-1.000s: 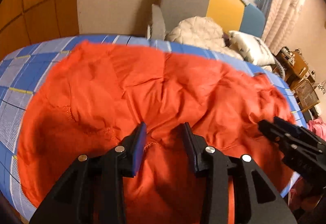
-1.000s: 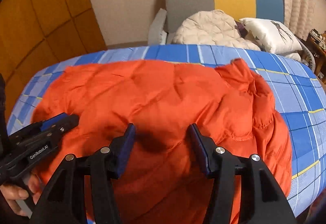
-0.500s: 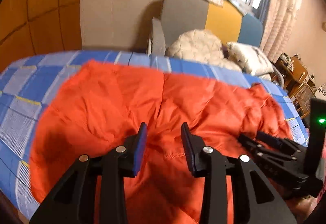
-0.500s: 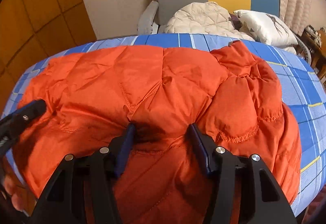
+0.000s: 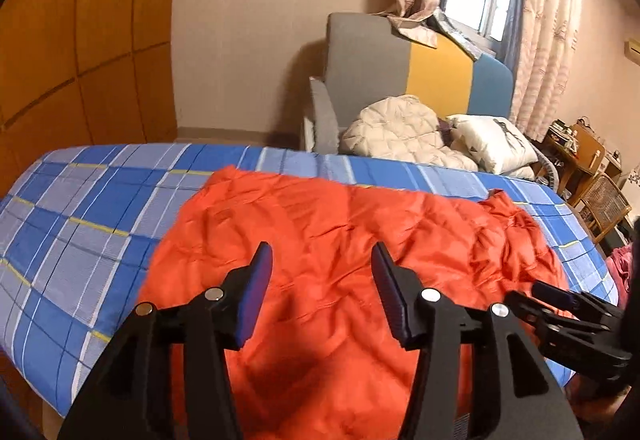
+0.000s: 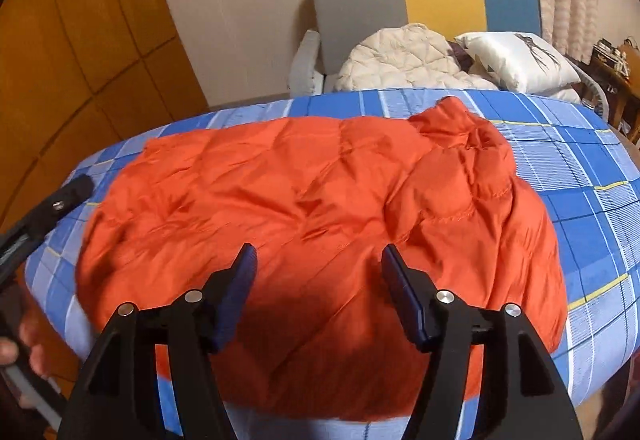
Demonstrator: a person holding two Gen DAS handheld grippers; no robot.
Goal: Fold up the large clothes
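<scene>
Both grippers hang above a puffy orange quilted down jacket (image 6: pixel 312 215), jaws parted and nothing pinched between them. On the left gripper (image 5: pixel 322 260) the jaws have just been opening, and only loose orange fabric shows in the gap below the pads, untouched. On the right gripper (image 6: pixel 316 260) the jaws have likewise just been opening, standing a little wider, with the jacket under them but free of the pads. In the left wrist view the right gripper shows at the lower right edge; in the right wrist view the left gripper's tip pokes in from the left, with a blurred hand (image 6: pixel 24 336) below it.

The jacket lies flat on a blue plaid bed sheet with thin yellow lines (image 6: pixel 580 167). Its long axis runs left to right across both views, along the near edge of the bed. A bunched, raised end, seemingly the collar or hood, sits at the right and far side, pointing toward the sofa; the flatter end lies at the left. The near edge of the jacket drapes slightly over the bed's near edge.

Bare sheet lies open to the left, to the right and along the far side of the jacket. Beyond the bed stands a grey, yellow and blue sofa (image 5: pixel 400 59) holding a cream quilted jacket (image 5: pixel 396 131) and a white cushion (image 5: pixel 492 143)
</scene>
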